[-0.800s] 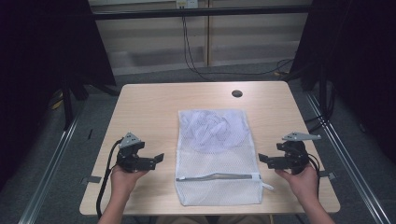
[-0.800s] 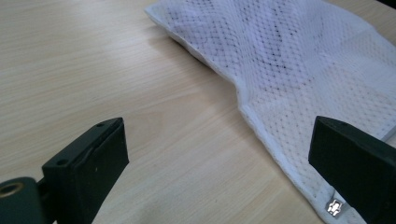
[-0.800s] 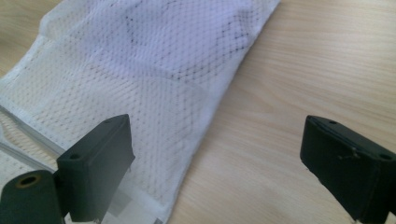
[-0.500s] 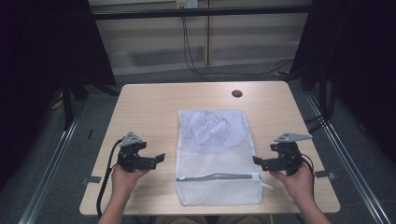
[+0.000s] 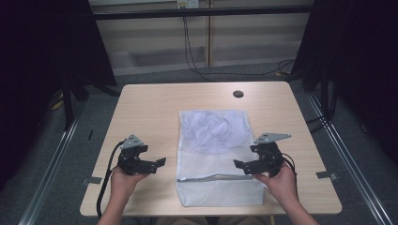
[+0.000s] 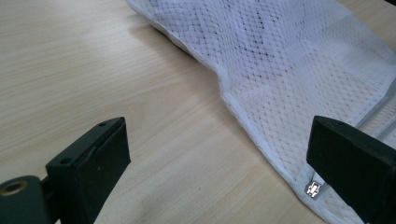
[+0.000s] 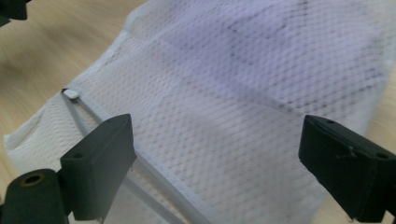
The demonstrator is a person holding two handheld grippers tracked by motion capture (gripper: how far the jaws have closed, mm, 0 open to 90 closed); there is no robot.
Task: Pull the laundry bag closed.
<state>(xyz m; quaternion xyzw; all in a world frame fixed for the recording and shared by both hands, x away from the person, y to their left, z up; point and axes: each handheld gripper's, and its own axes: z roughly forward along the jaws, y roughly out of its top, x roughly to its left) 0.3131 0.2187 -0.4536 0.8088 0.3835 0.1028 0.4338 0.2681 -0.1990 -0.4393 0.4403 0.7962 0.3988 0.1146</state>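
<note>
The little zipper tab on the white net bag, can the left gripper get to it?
Probably yes. The left gripper is open beside the mesh bag, and the zipper tab lies at the bag's near edge just ahead of its jaws, with bare table between them and nothing in the way.

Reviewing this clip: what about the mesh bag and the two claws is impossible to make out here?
- What is inside the mesh bag: high view shows a crumpled pale shape, veiled by the mesh.
- The zipper: too small in the high view to tell whether it is fully closed.
- The bag's near end: cut off by the bottom edge in the left claw view.
- The bag's far end: cut off by the top edge in the right claw view.
</note>
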